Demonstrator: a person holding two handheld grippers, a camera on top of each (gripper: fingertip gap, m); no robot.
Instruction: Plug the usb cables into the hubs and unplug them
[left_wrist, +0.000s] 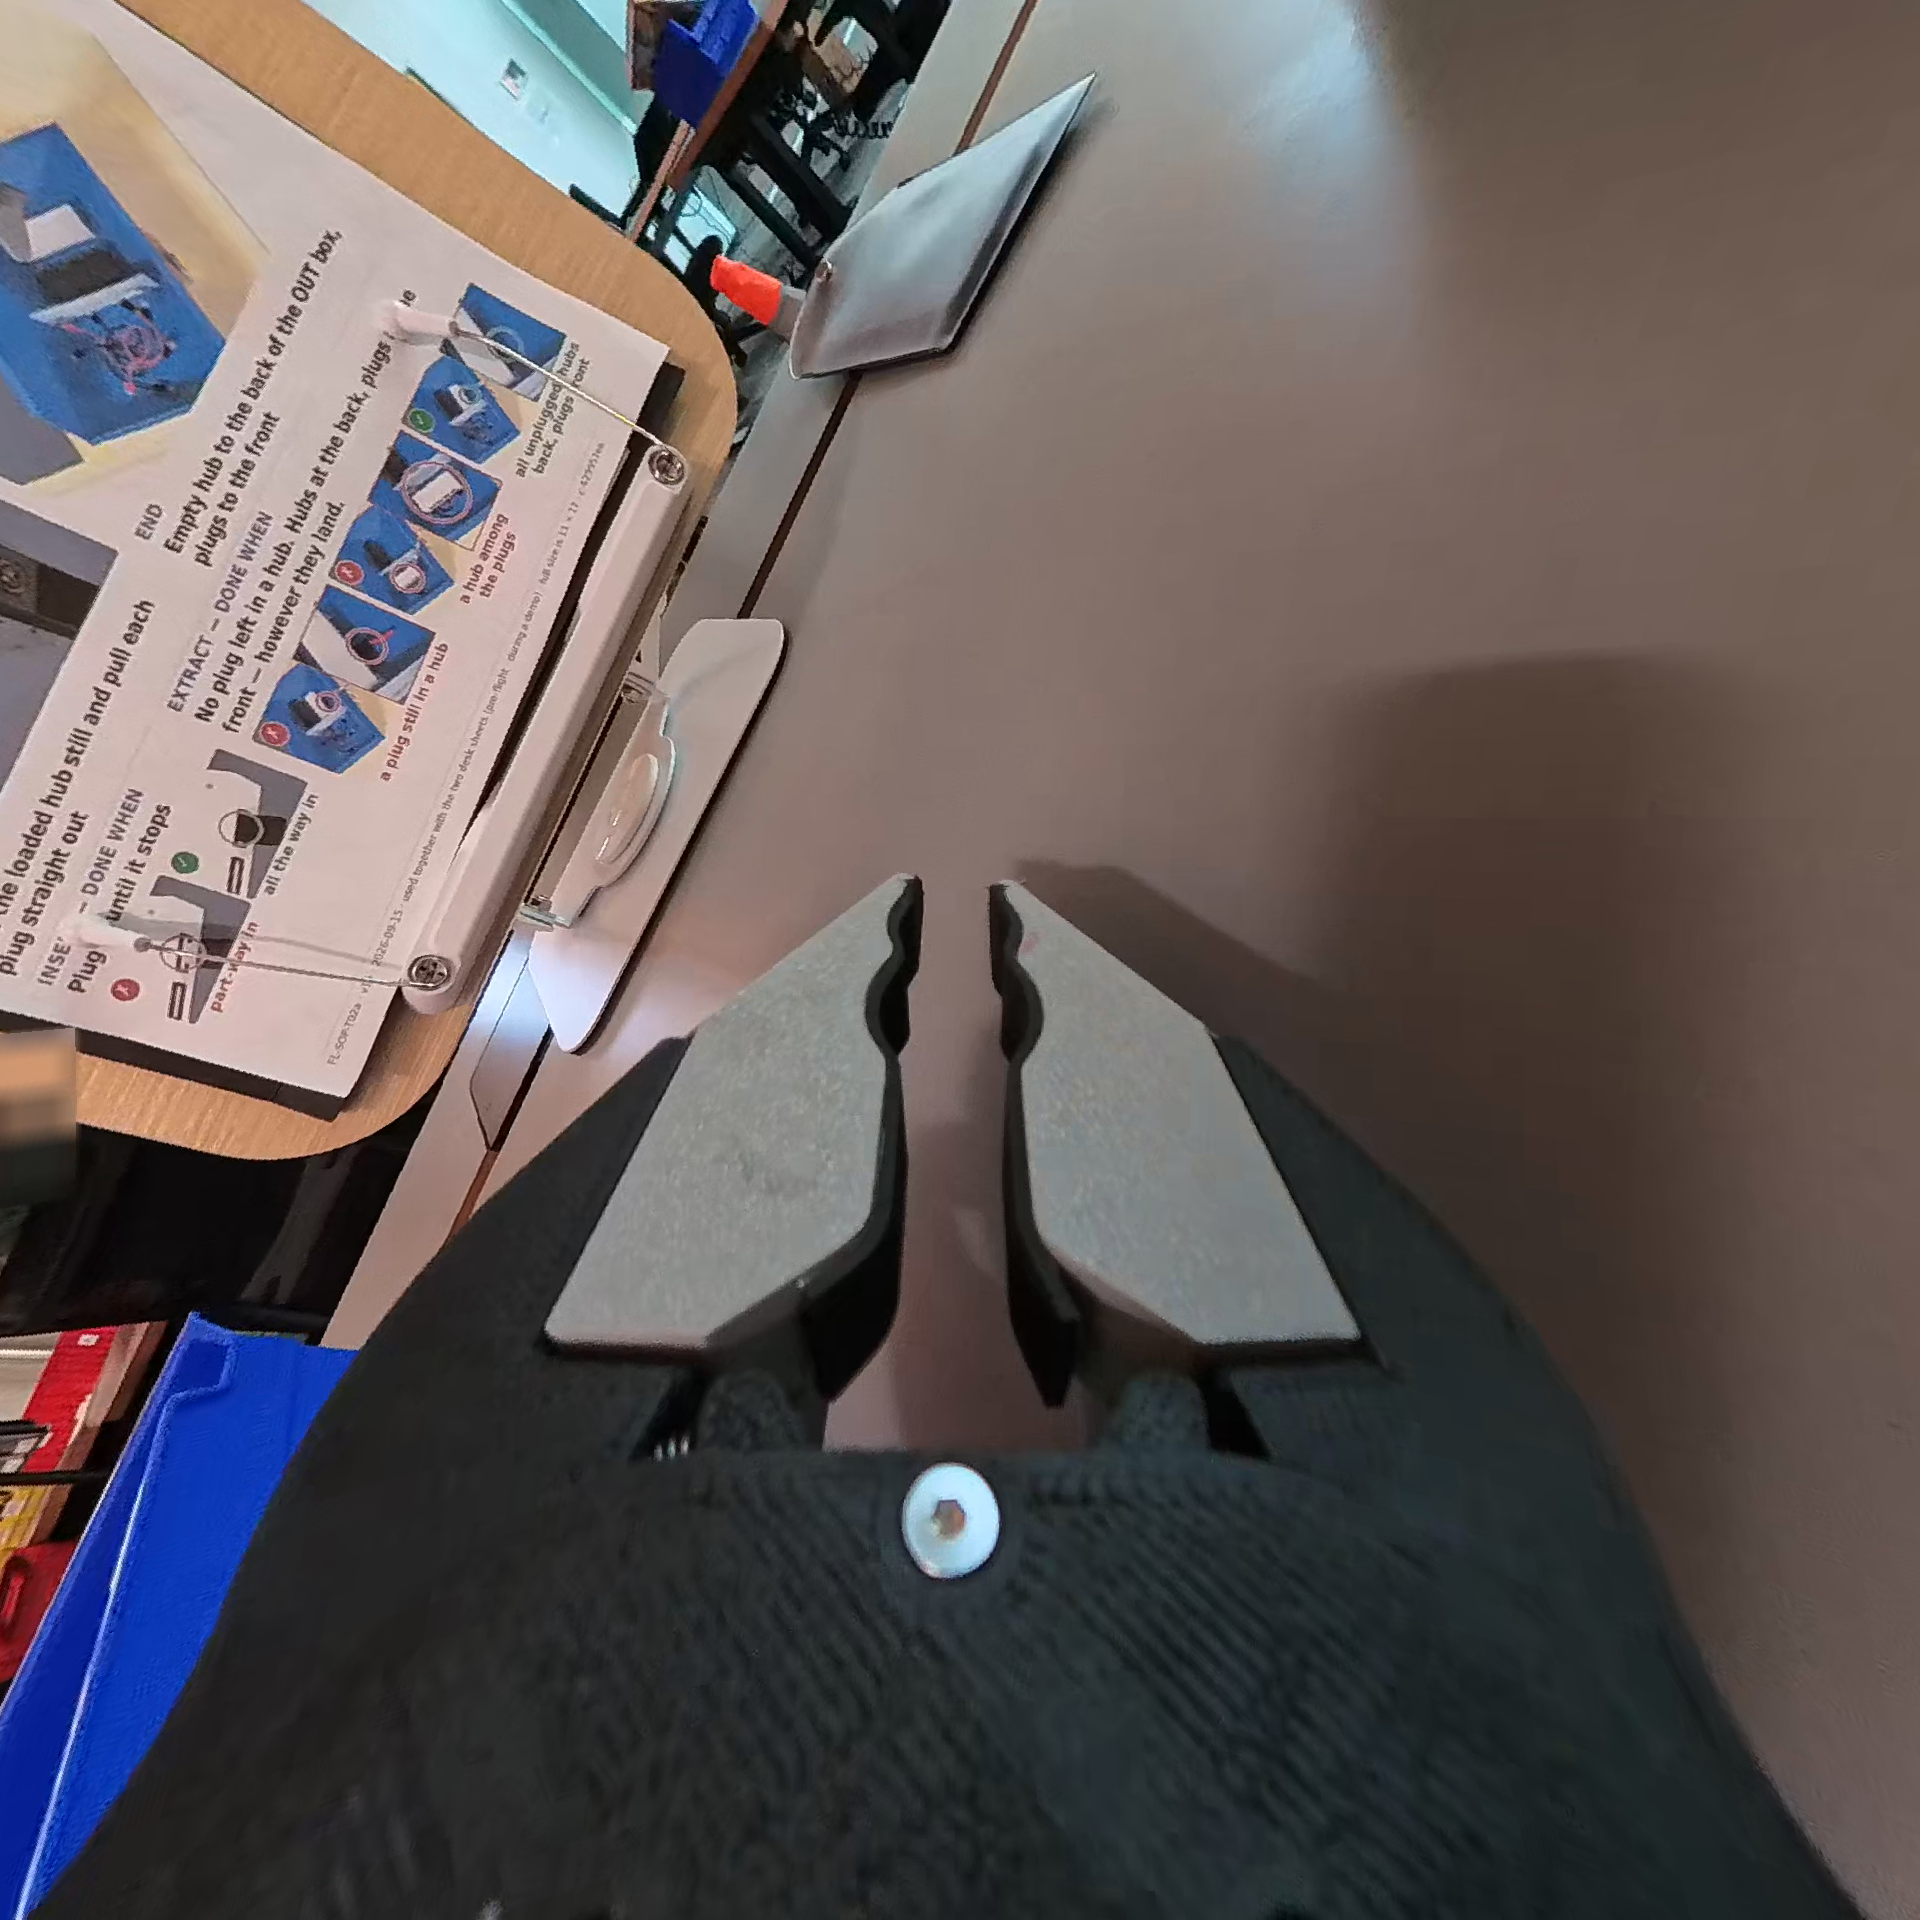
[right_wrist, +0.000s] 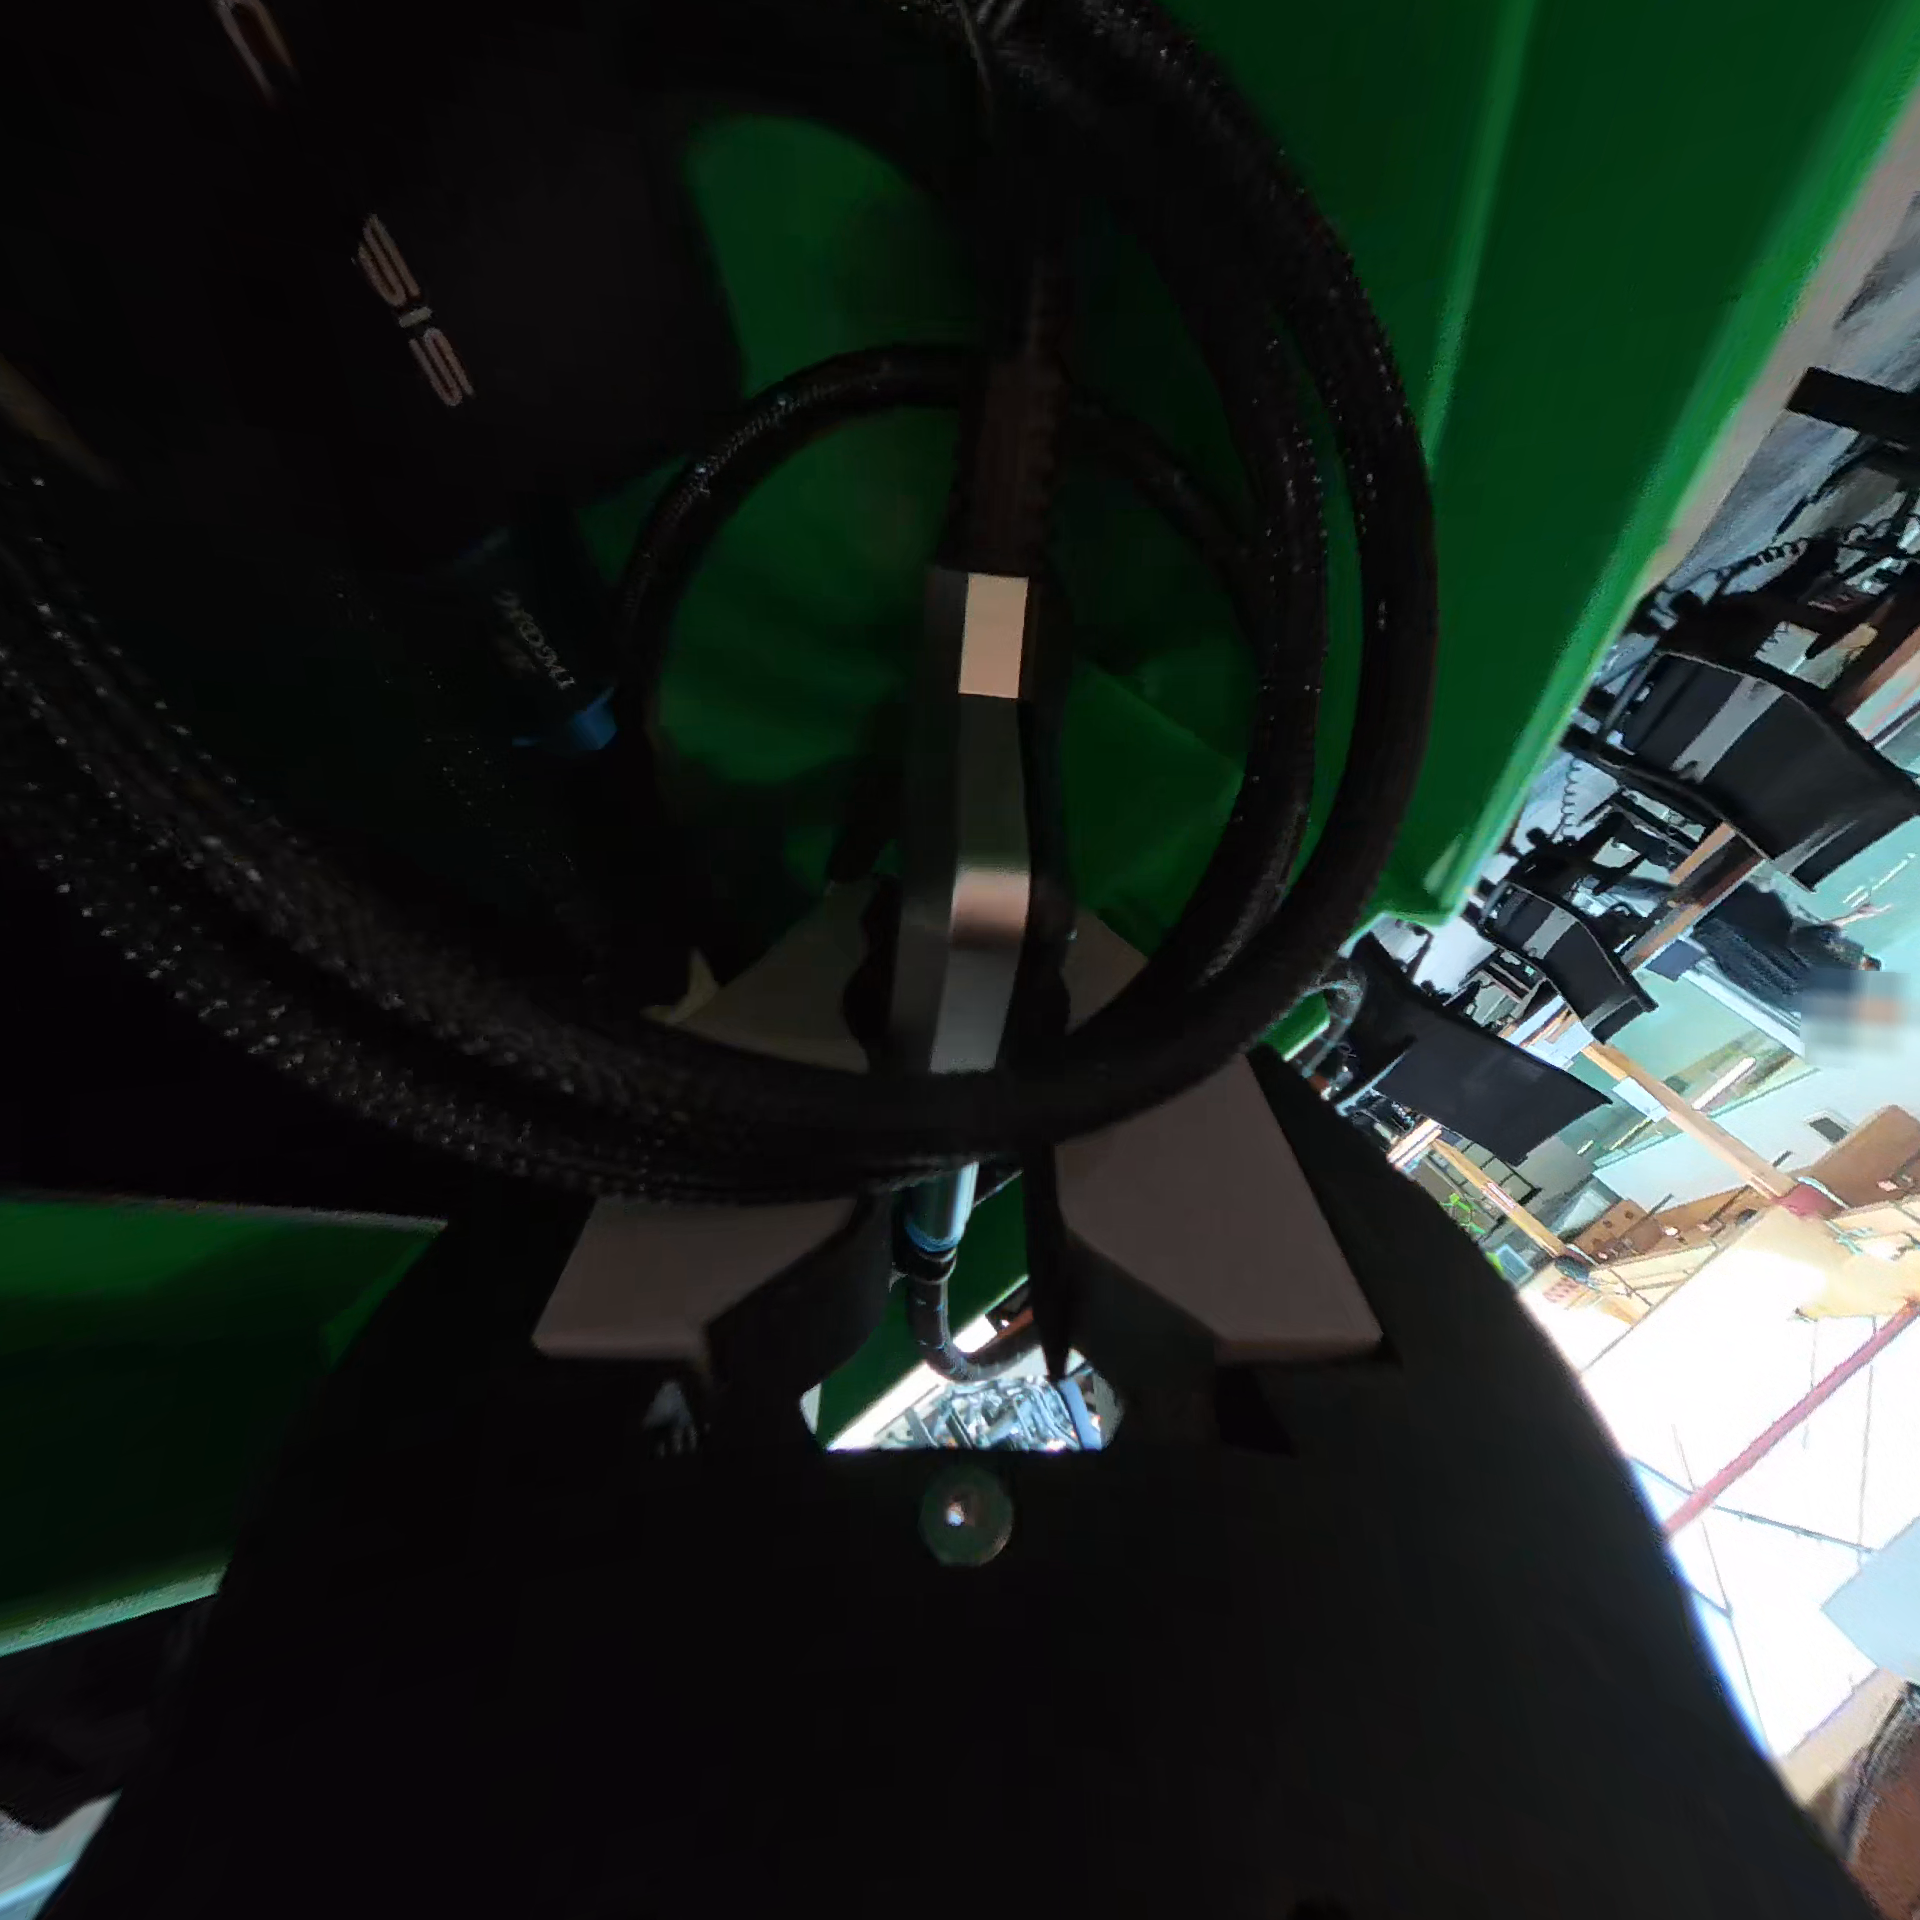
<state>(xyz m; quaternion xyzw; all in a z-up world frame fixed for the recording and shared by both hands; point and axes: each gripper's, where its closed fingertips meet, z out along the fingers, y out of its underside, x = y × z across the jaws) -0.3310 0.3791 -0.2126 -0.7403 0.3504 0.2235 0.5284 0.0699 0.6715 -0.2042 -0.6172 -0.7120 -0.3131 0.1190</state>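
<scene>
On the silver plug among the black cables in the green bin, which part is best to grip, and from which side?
Probably grip the silver plug across its flat metal body, coming in along its length from the cable end. That is how the right gripper has it: its broad faces suit flat fingers, and looped braided cables crowd both sides.

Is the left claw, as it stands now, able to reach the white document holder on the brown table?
Probably yes. The left claw is empty, slightly open, and only bare brown table lies between it and the white document holder to its left.
</scene>
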